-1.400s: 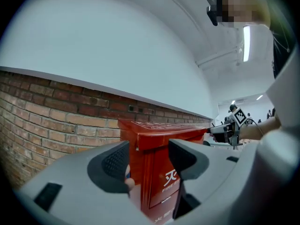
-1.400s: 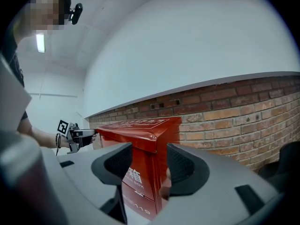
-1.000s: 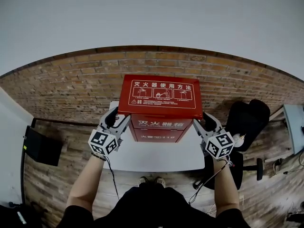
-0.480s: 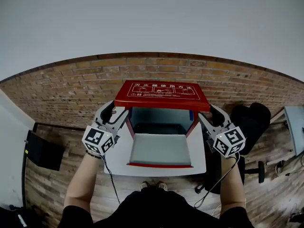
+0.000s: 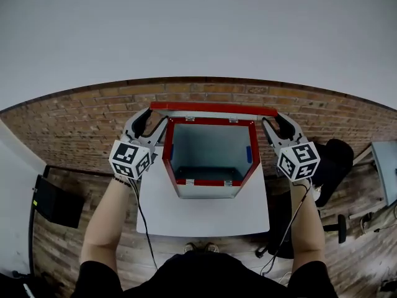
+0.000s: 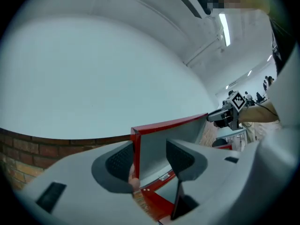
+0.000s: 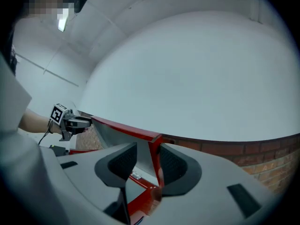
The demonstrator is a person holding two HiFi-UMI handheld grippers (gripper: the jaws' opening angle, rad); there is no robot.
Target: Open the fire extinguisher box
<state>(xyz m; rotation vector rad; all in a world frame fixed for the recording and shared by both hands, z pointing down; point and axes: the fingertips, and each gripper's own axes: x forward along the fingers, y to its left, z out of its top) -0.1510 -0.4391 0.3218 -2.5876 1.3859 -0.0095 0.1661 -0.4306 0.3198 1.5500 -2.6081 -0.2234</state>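
Red box [image 5: 208,182] at the middle of a white table [image 5: 205,219], open at the top, grey inside on show, with a small blue patch [image 5: 248,154] on the inner wall at 3 o'clock. Lid [image 5: 214,108] swung up on its hinges at the box's 12 o'clock edge, standing about upright in front of a brick wall [image 5: 74,120]. Left claw [image 5: 152,121] at 10 o'clock of the box, astride the lid's left edge: jaws apart, just been closing, the red rim against 1 pad [image 6: 119,161], the other pad clear of the lid's grey inner face. Right claw [image 5: 277,124] at 2 o'clock, astride the lid's right edge in the same way: jaws apart, just been closing, the red rim against 1 pad [image 7: 171,164], a gap at the other. 1 claw in each hand of the person. Black chair [image 5: 329,160] at 3 o'clock of the table, on a wooden floor [image 5: 56,241].
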